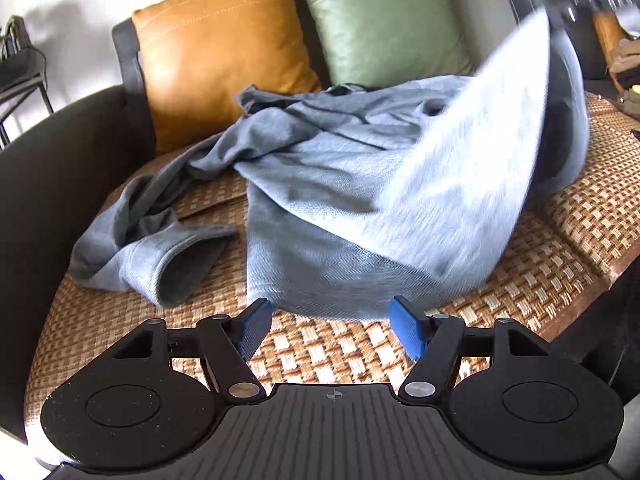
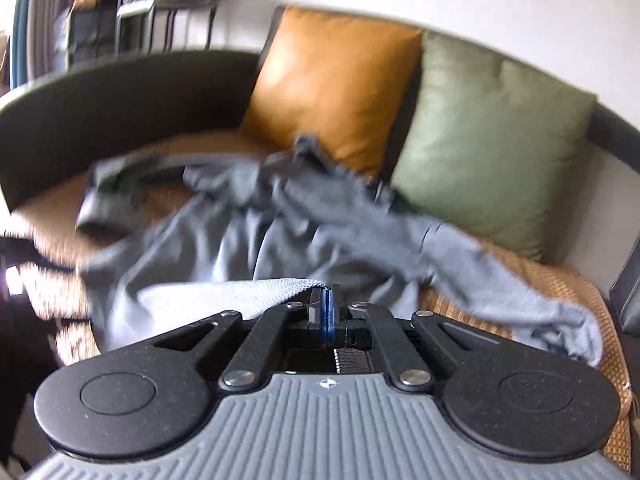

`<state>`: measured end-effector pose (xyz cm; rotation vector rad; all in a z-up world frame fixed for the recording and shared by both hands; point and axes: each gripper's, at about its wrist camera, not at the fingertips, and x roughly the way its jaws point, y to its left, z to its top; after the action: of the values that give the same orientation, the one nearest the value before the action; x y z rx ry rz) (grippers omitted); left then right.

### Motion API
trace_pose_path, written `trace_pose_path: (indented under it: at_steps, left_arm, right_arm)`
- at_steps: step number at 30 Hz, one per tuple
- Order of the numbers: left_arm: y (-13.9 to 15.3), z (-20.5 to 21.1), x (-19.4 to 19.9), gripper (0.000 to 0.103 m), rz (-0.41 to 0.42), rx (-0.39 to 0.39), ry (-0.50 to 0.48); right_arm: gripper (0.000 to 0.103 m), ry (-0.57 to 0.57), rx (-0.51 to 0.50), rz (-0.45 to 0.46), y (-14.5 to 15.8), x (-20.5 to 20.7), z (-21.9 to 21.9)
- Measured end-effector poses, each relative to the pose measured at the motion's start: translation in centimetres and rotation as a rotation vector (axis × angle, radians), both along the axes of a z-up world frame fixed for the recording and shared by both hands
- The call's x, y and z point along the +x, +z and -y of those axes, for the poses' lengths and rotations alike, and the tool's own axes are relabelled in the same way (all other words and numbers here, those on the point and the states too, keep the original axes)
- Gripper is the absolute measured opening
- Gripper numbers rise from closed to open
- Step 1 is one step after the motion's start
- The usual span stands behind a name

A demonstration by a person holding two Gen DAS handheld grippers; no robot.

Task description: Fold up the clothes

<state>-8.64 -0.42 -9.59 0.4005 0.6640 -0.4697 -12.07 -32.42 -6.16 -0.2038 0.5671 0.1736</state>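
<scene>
Blue fingers [image 1: 406,330] of the left gripper [image 1: 332,320] stood wide apart just short of the near hem of the grey long-sleeved top [image 1: 320,184], nothing between them, while the right gripper [image 2: 326,306] was pinched closed on a hem corner, lifted up and blurred. Top lay crumpled on the woven seat mat [image 1: 560,232], long axis running from near hem back toward the orange cushion [image 1: 216,48] and green cushion [image 1: 384,20], one sleeve trailing left with cuff facing near, dark sofa arm [image 1: 60,152] beside it.

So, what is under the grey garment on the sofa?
Under the grey garment lies the woven seat mat, visible around its edges. The part beneath the cloth is covered, so nothing else can be confirmed there.
</scene>
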Motion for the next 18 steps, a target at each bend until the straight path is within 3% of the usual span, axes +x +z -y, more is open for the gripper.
trace_pose_path:
  at_steps: [5, 10, 15, 18]
  left_arm:
    - [-0.5, 1.0, -0.2, 0.078, 0.010, 0.017, -0.012]
    - [-0.8, 2.1, -0.8, 0.079, 0.074, 0.069, -0.026]
    - [-0.8, 2.7, 0.7, 0.079, 0.089, 0.029, 0.038]
    - [-1.6, 3.2, 2.0, 0.077, 0.097, 0.043, 0.061]
  right_arm:
    - [0.001, -0.018, 0.017, 0.095, 4.0, 0.9, 0.8]
    - [0.001, -0.013, 0.020, 0.163, 7.1, 2.1, 1.0]
    - [0.001, 0.009, 0.009, 0.194, 8.5, 2.6, 0.5]
    - [0.001, 0.018, 0.008, 0.200, 8.9, 2.6, 0.3]
